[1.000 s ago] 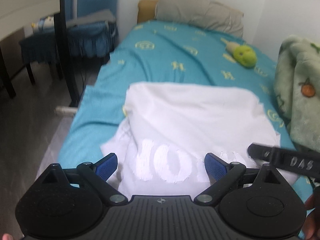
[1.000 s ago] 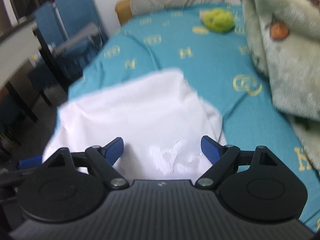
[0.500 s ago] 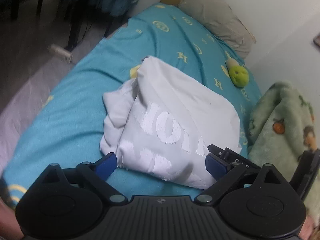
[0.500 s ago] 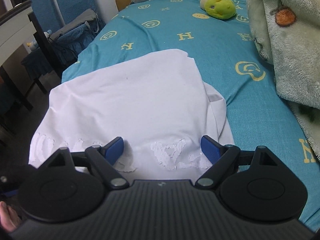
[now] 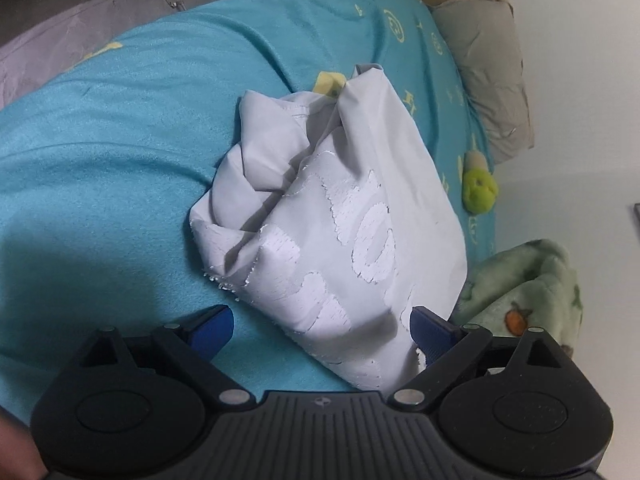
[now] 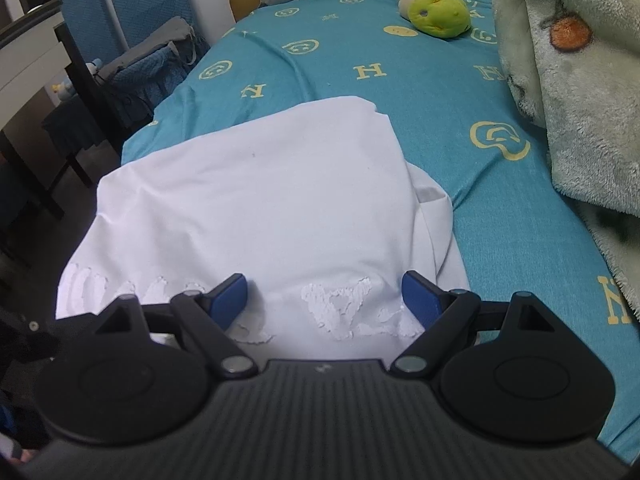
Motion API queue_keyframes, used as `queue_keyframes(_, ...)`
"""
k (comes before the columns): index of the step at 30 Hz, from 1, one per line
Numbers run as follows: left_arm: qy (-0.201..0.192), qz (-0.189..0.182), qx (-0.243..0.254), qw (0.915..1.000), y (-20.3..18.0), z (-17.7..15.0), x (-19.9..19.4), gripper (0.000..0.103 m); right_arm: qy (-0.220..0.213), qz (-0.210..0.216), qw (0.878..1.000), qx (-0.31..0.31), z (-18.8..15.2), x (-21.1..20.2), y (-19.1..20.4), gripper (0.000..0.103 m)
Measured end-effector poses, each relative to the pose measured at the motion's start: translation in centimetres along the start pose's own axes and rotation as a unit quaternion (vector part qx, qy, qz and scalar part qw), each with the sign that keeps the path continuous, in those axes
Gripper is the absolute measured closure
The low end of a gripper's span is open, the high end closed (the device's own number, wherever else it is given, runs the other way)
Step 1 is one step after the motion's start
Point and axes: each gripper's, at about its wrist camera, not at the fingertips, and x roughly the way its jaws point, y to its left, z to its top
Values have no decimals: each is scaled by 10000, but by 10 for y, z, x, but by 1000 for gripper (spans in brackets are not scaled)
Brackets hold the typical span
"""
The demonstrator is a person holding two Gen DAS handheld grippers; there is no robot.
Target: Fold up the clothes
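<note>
White shirt: folded on the teal bedsheet
Left gripper: jaws wide, empty
Right gripper: jaws wide, empty
Green plush: one o'clock

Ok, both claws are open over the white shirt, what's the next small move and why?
Probably bring the left claw down to pinch the rumpled side of the shirt. That side is bunched in loose folds while the rest lies smooth, and both the left and the right claw are open and empty, so tidying it looks like the step before another fold.
</note>
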Motion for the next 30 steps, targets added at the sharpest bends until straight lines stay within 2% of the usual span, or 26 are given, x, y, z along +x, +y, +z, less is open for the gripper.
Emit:
queue_keyframes(3, -64, -172, -287, 9994, 9, 3, -1, 12, 0, -22, 10000, -8, -1, 0, 1, 17)
queue_keyframes(7, -109, -301, -502, 9982, 16, 8, 1, 25, 64, -8, 10000, 41, -1, 3, 0, 17)
queue_keyframes(13, -106, -319, -517, 9981, 16, 11, 6, 37, 640, 49, 9977, 196, 16, 13, -1, 15)
queue_keyframes(16, -114, -296, -545, 9980, 16, 12, 7, 42, 697, 117, 9974, 108, 16, 14, -1, 15)
queue_keyframes(17, -121, -283, -555, 9980, 15, 13, 9, 45, 671, 158, 9976, 88, 15, 13, -2, 15)
queue_keyframes(19, -115, -255, -566, 9980, 15, 14, 10, 57, 603, 242, 9979, 36, 11, 12, -4, 15)
queue_keyframes(22, -206, -357, -357, 9985, 6, 13, 6, 78, 573, 304, 9979, -11, 11, 10, -5, 15)
queue_keyframes(24, -328, -430, -168, 9984, -1, 11, 2, 85, 621, 337, 9975, -24, 14, 9, -5, 15)
queue_keyframes(27, -473, -524, 41, 9975, -10, 9, -2, 87, 741, 484, 9961, -13, 22, 6, -11, 16)
queue_keyframes(30, -543, -664, 95, 9963, -15, 10, -5, 88, 685, 846, 9923, 588, 31, -9, -26, 17)
